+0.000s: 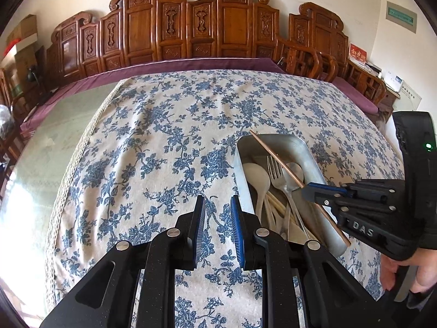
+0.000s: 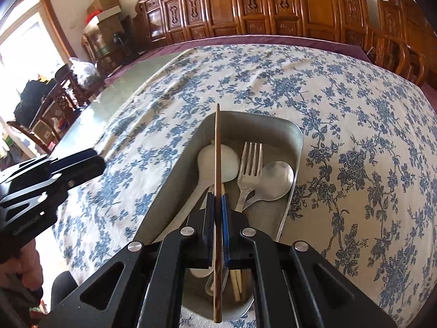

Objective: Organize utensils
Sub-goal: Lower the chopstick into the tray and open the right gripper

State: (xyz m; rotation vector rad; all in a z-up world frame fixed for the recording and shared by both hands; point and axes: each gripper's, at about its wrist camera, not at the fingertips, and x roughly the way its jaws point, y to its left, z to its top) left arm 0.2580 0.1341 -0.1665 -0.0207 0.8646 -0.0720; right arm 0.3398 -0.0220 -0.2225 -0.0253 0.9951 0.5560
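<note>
Tray (image 2: 296, 147): one fork (image 2: 250, 169), two spoons; right jaws clamp chopstick (image 2: 217, 147); left jaws narrow, empty.

hidden: handles of my fork (image 2: 250, 164) and spoon (image 2: 275, 177) under my right claw (image 2: 217, 199) | tray (image 2: 296, 147) near end cut off

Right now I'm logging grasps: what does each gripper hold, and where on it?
The right gripper pinches a brown chopstick around mid-length, above the metal tray. The left gripper holds nothing.
</note>
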